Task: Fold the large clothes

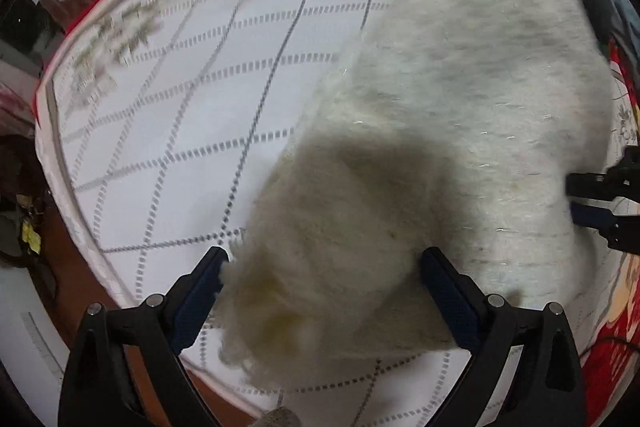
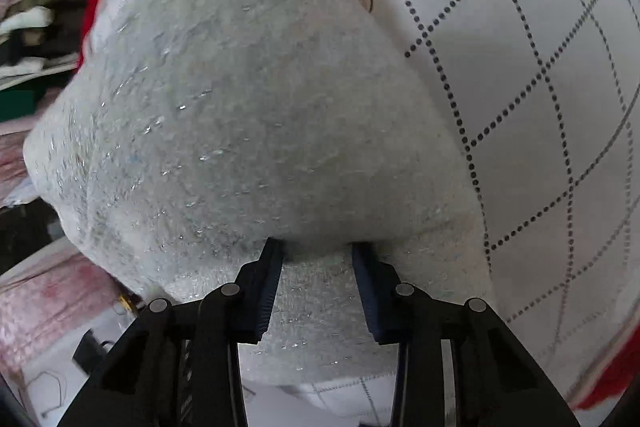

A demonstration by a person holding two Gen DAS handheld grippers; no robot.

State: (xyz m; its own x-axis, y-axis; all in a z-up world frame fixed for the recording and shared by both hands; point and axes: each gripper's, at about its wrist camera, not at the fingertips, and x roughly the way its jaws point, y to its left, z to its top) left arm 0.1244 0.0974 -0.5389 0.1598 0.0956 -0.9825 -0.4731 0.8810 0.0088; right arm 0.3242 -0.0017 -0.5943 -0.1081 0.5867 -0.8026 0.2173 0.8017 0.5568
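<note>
We've got the fluffy white sweater point(image 1: 460, 99) spread over the checked tablecloth point(image 1: 192, 99). Our left gripper point(image 1: 324, 271) is spread wide around its fuzzy edge, and our right gripper point(image 2: 318, 259) is partly closed, pinching a fold.

Motion blur smears the sweater point(image 1: 460, 115) in the left view. Its folds hide the right claw point(image 2: 318, 247) tips, so its grip is unclear. The pile point(image 2: 32, 23) past the bed's edge is unreadable.
</note>
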